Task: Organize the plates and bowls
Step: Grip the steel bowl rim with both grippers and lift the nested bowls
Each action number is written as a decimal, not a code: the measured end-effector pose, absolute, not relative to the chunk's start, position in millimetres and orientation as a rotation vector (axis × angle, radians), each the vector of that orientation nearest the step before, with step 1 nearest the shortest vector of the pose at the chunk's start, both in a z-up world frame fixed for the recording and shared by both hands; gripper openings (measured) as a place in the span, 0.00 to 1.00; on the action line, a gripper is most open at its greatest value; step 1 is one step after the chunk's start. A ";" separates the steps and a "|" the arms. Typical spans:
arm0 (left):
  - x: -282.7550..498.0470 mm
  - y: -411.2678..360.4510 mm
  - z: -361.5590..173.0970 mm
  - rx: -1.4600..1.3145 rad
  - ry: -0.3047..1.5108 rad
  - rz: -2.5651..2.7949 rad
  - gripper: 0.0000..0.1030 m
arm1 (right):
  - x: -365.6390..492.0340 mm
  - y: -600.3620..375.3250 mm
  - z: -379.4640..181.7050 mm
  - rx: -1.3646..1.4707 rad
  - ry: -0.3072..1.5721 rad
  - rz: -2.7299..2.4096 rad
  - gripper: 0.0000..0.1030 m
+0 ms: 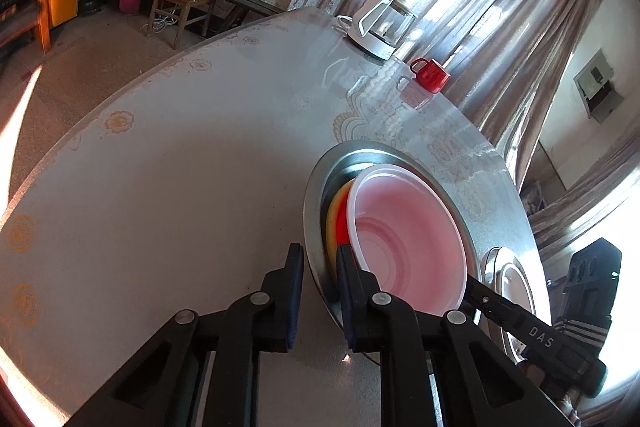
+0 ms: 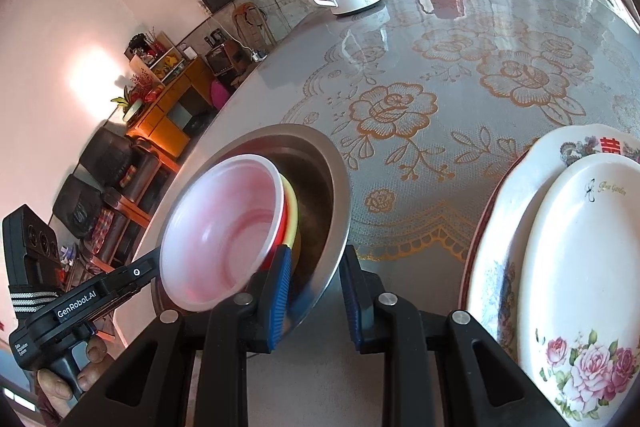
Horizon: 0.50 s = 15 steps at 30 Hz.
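The left gripper (image 1: 318,269) and right gripper (image 2: 316,267) each straddle the metal basin (image 1: 316,183) rim, jaws parted around it. Nested inside sits the translucent bowl (image 2: 218,227). Stacked plates (image 2: 576,247) lie just beside; bare tablecloth (image 1: 168,155) extends leftward.

Blk grippers (image 2: 314,301), blue ribbed pads (image 2: 280,297), silver screws

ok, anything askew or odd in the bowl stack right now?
Yes. The nested white bowl, red bowl and yellow bowl sit tilted in the steel bowl, not flat. Both grippers, left and right, straddle its rim. Nothing spilled or broken.
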<state>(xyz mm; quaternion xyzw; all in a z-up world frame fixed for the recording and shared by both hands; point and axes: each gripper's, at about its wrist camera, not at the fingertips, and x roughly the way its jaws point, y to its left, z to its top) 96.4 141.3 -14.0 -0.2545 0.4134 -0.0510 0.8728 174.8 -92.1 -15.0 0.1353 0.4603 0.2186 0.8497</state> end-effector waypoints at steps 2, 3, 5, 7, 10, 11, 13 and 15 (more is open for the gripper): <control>96.6 142.7 -15.3 -0.542 0.863 -0.121 0.17 | 175.8 -87.9 -15.9 0.268 0.973 0.459 0.21; 96.8 142.6 -15.5 -0.540 0.861 -0.128 0.16 | 176.6 -85.8 -17.3 0.264 0.977 0.460 0.22; 96.6 141.1 -15.2 -0.529 0.852 -0.141 0.14 | 177.5 -84.1 -19.5 0.264 0.979 0.465 0.22; 95.8 140.3 -15.0 -0.516 0.842 -0.146 0.14 | 176.5 -82.7 -19.2 0.257 0.976 0.471 0.22; 94.1 142.5 -16.5 -0.532 0.832 -0.162 0.14 | 174.2 -79.6 -18.3 0.234 0.966 0.475 0.21; 92.9 142.0 -16.2 -0.529 0.827 -0.165 0.14 | 174.4 -79.4 -18.5 0.233 0.967 0.475 0.21; 90.2 139.3 -14.7 -0.510 0.816 -0.168 0.14 | 173.7 -78.1 -18.2 0.215 0.960 0.475 0.21; 88.7 137.4 -14.1 -0.497 0.811 -0.164 0.15 | 172.8 -76.7 -18.0 0.201 0.954 0.472 0.21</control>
